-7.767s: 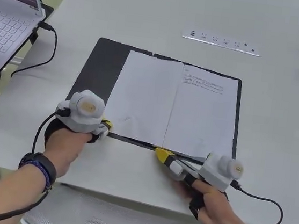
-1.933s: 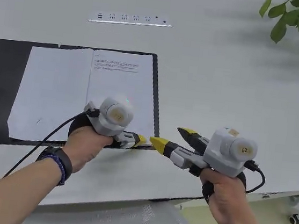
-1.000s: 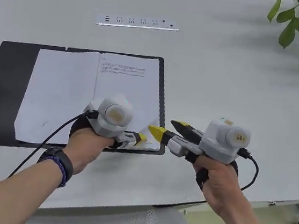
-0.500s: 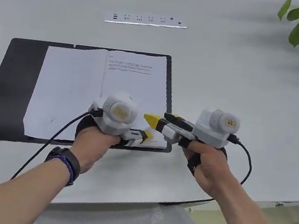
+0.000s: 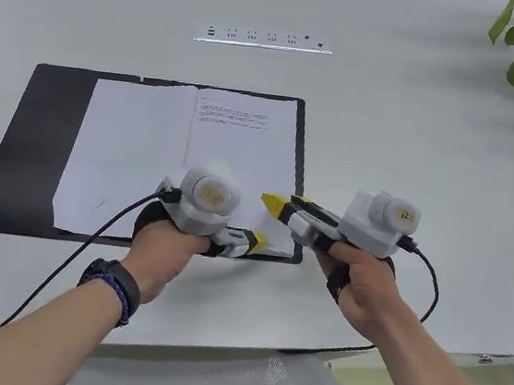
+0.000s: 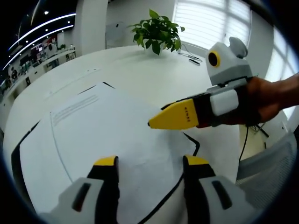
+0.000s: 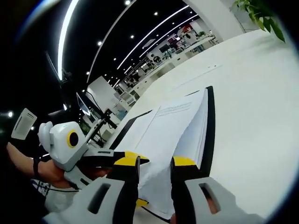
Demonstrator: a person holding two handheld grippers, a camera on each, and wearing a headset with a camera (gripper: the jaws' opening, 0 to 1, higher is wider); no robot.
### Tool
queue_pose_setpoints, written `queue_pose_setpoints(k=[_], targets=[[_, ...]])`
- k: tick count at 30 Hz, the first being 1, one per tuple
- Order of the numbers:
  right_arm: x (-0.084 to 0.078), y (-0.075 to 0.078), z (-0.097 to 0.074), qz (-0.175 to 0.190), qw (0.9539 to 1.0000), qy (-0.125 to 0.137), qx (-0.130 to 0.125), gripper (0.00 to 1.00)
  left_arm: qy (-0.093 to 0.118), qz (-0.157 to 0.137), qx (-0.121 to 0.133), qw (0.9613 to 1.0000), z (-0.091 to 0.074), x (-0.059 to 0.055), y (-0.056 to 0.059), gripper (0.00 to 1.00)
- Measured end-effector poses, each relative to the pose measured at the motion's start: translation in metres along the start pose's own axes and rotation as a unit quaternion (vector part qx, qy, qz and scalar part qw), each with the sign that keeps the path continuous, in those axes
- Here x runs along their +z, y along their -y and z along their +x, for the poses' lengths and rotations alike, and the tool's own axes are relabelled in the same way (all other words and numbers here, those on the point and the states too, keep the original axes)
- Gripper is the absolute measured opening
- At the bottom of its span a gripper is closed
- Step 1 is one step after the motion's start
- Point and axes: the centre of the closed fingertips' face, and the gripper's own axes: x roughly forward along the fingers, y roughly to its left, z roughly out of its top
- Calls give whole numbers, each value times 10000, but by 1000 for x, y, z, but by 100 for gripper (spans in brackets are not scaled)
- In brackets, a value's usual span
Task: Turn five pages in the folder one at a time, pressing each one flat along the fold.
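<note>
The folder [image 5: 30,148] lies open left of centre. At the lower corner of its printed page [image 5: 243,154] sits the left gripper [image 5: 251,241], claw released — just right, the right gripper [image 5: 276,204] has jaws nearly together; gripping or not, I can't tell

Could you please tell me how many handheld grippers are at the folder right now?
2. The left gripper sits at the lower right corner of the right-hand page of the folder, jaws apart. The right gripper is beside it, over the same page, paper between its jaws.
</note>
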Motion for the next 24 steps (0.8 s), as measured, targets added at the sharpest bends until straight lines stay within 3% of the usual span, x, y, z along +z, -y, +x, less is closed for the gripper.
queue_pose_setpoints(k=[5, 12, 24], targets=[[1, -4, 3, 92, 9999, 109, 39, 5, 157, -205, 101, 9996, -14, 4, -1, 56], [-1, -14, 4, 112, 9998, 98, 136, 1, 276, -306, 188, 9990, -35, -1, 3, 58], [9, -31, 8, 56, 9996, 207, 178, 0, 534, -877, 467, 9936, -82, -21, -10, 57]])
